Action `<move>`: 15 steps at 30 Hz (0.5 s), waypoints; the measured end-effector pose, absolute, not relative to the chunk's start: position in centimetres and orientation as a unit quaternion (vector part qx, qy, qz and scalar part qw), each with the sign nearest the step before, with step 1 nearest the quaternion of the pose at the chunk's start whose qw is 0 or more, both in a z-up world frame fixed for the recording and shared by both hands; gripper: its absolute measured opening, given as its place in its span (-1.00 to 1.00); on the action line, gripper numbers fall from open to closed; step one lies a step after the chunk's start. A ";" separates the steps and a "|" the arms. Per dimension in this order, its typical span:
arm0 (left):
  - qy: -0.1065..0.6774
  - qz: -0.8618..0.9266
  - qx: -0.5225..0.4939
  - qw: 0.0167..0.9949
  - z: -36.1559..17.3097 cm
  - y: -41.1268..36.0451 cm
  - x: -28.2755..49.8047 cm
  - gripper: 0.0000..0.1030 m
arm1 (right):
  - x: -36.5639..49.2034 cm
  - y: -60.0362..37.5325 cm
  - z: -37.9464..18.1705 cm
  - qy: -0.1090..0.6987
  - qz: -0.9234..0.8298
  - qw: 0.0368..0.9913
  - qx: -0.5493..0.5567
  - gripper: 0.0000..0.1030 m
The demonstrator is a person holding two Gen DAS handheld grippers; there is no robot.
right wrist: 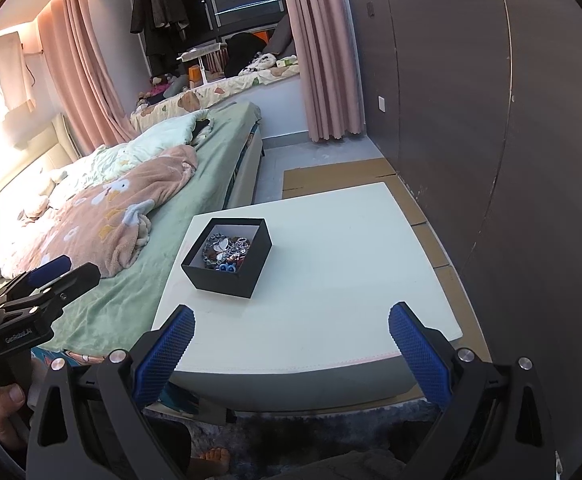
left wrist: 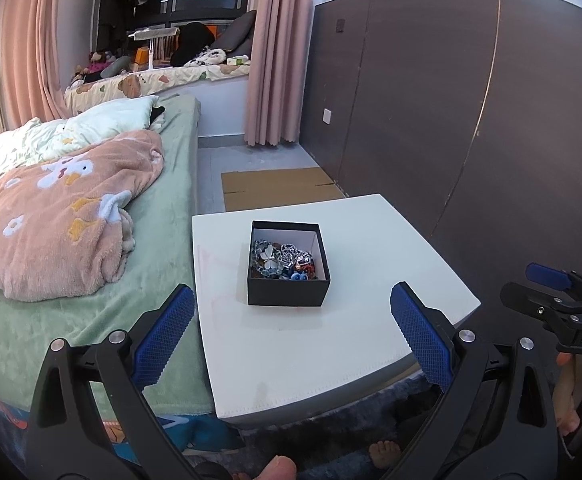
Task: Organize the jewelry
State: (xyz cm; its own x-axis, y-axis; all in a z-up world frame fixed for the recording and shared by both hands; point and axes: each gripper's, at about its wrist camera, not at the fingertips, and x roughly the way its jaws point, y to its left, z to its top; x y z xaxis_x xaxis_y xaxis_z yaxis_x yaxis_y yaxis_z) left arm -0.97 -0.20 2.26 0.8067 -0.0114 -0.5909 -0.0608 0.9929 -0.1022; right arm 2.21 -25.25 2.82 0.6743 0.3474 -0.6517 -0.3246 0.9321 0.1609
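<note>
Jewelry (left wrist: 285,260) sits heaped in the black box (left wrist: 288,290) toward the tabletop's (left wrist: 351,344) far-left corner. We hold left claw (left wrist: 291,332) and right claw (right wrist: 291,340) spread wide, empty, back at the near edge, the box reachable by either

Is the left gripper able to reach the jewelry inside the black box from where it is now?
Probably yes. The left gripper is open and faces the black box, which has no lid. Only bare white table lies between them, and the jewelry is exposed from above.

Both fisheye views are sharp in the middle and bend strongly toward dark round corners, the room has soft even light with weak shadows under the black box (left wrist: 288,264), and in the right wrist view the headboard wall (right wrist: 15,128) is overexposed by warm glare.
</note>
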 end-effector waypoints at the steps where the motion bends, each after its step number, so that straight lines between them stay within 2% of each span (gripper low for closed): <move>1: 0.311 0.013 -0.059 0.949 2.2 -0.2 -1.0 0.90 | 2.3 -25.1 2.8 0.359 0.184 0.915 0.016 0.85; 15: 0.310 0.016 -0.061 0.949 2.4 0.0 -1.1 0.90 | 2.3 -25.3 2.9 0.360 0.184 0.914 0.016 0.85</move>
State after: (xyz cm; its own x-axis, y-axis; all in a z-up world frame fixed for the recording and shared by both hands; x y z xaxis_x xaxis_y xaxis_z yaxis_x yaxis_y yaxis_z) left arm -1.11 0.02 2.41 0.8075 -0.0074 -0.5899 -0.0681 0.9921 -0.1056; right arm 2.34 -25.28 2.86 0.6729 0.3485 -0.6525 -0.3252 0.9316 0.1621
